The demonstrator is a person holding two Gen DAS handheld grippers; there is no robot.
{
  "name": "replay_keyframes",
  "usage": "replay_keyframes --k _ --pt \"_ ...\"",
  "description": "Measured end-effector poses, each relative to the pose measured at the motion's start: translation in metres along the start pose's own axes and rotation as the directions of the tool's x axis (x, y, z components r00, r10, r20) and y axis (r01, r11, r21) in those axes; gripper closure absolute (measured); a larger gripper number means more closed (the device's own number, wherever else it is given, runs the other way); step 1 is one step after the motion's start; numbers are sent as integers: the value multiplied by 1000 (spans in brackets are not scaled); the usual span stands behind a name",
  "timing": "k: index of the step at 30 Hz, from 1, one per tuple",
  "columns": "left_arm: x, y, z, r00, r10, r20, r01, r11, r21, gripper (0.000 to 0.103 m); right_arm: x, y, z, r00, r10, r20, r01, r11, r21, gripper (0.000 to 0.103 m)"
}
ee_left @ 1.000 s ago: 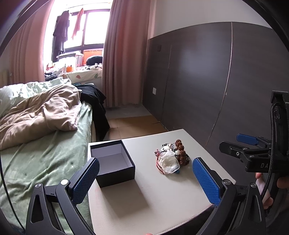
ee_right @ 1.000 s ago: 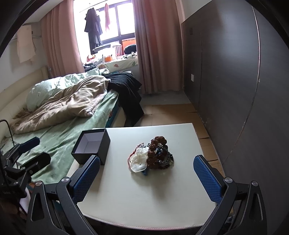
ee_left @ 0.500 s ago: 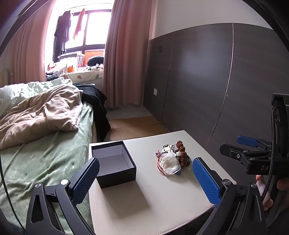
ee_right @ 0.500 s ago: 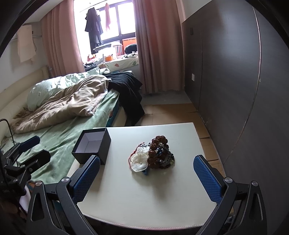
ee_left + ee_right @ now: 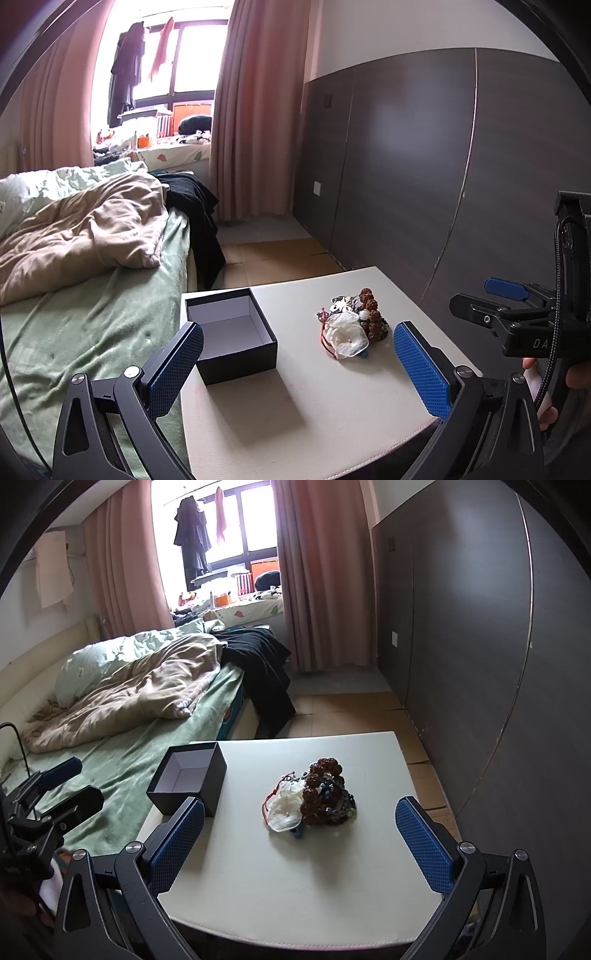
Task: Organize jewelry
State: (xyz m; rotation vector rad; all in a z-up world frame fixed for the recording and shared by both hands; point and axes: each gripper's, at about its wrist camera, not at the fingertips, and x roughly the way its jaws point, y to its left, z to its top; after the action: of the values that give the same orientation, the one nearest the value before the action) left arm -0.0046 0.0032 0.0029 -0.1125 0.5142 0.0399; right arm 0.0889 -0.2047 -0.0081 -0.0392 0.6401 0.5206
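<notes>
Far left, a bed (image 5: 122, 775) with a green sheet and a rumpled beige duvet (image 5: 140, 698) runs away toward the window, dark clothing (image 5: 262, 664) draped over its far corner. Coming right, the left gripper (image 5: 295, 373) hangs over the near edge of the white table (image 5: 332, 417), its blue pads spread wide, nothing between them; in the right wrist view it shows at the left edge (image 5: 59, 786), low beside the bed, jaws parted. Just past its left pad sits the black box (image 5: 236, 336), lid off, on the table's left side near the bed; the pale inside that shows holds nothing, though part of its floor is hidden behind the near wall. Moving right across bare tabletop, well apart from the box, there's the jewelry pile (image 5: 314, 801) near the middle of the table: a translucent white flower-shaped piece (image 5: 284, 812) on the near left, a red cord (image 5: 267, 805) looping at its left edge, knobbly brown beads (image 5: 321, 786) heaped on the right, smaller blue-green beads tangled at the right rim. Further right, the right gripper (image 5: 301, 849) is held above the near edge of the table, pads wide apart and carrying nothing, the pile lying ahead of the gap. Far right, dark wood panelling (image 5: 480, 646) closes off the scene, pink curtains (image 5: 317, 576) beyond.
</notes>
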Motion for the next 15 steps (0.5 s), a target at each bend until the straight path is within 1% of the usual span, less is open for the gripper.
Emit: replay_keyframes --k 15 --pt "3 -1 3 1000 1 5 -1 1000 1 0 -1 1 0 1000 1 2 -1 1000 1 0"
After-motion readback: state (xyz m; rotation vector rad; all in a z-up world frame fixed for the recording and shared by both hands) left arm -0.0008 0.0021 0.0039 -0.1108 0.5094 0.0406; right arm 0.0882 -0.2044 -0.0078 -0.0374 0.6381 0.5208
